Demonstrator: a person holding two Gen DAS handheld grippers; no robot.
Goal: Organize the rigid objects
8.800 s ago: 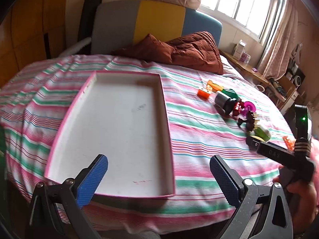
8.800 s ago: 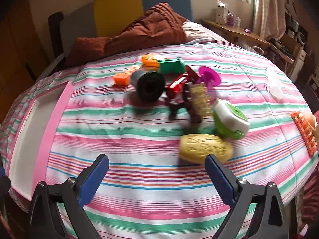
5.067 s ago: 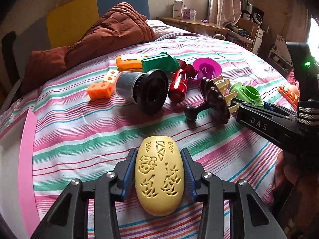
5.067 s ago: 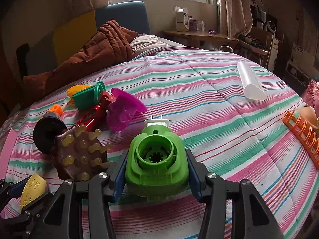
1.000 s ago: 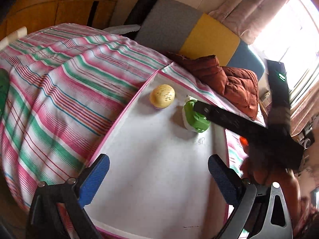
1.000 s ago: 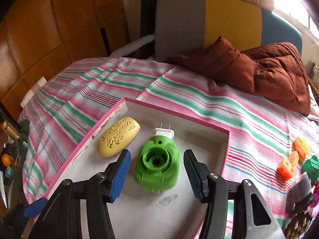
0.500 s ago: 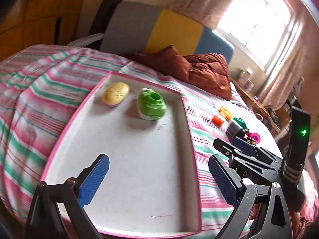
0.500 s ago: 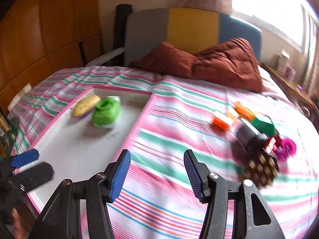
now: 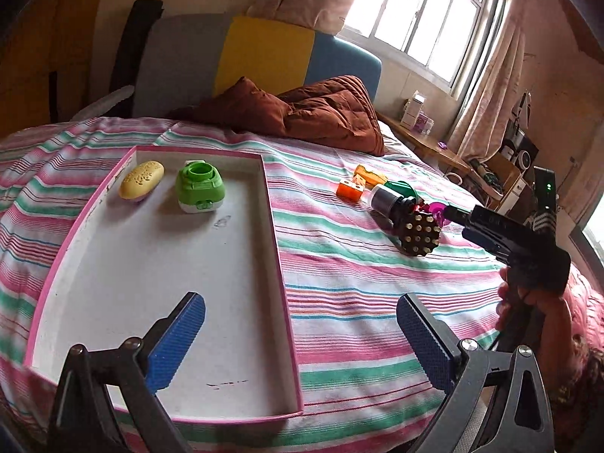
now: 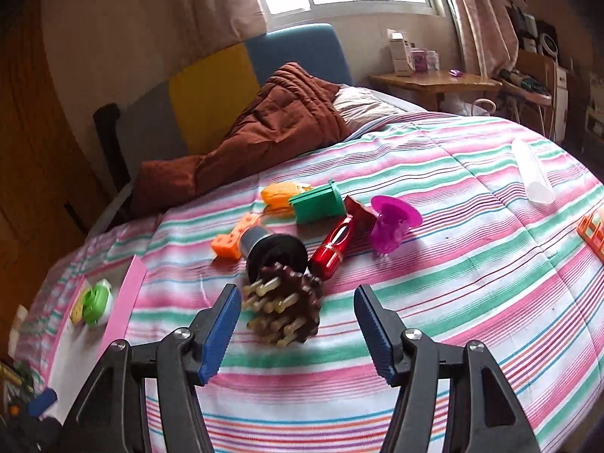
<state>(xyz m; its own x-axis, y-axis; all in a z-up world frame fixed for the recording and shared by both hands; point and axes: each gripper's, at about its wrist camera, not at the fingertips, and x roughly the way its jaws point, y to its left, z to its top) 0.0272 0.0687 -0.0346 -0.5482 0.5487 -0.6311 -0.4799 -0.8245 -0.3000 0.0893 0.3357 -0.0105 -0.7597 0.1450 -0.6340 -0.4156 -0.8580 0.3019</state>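
- The right gripper (image 10: 297,324) angles down toward the bedspread (image 10: 453,271), its blue pads (image 10: 222,330) spread apart and opening at this moment; nothing is pressed between them.
- Just ahead of its fingertips lies the brown studded brush (image 10: 285,311), bristle side toward the camera, resting on the cloth and not gripped.
- In the left wrist view the right gripper (image 9: 458,216) reaches in from the right edge, held by a hand (image 9: 528,302) wrapped around its black handle, the tool pointing at the toy cluster.
- Behind the brush sits a black-and-silver cylinder (image 10: 271,251), touching it; beside that a red car-shaped toy (image 10: 334,249), a purple plastic piece (image 10: 392,226), a green block (image 10: 319,204), an orange perforated block (image 10: 232,241) and an orange-yellow toy (image 10: 281,192).
- The left gripper (image 9: 298,339) hovers over the near end of the pink-rimmed tray (image 9: 281,264), tilted downward, its jaws wide and empty.
- At the tray's far end the yellow oval object (image 9: 141,179) and the green round device (image 9: 200,187) lie side by side, close but apart.
- A brown quilt (image 9: 321,113) is heaped at the head of the bed.
- Far right on the bedspread lie a clear tube (image 10: 532,173) and an orange rack (image 10: 592,232), well apart from the cluster.
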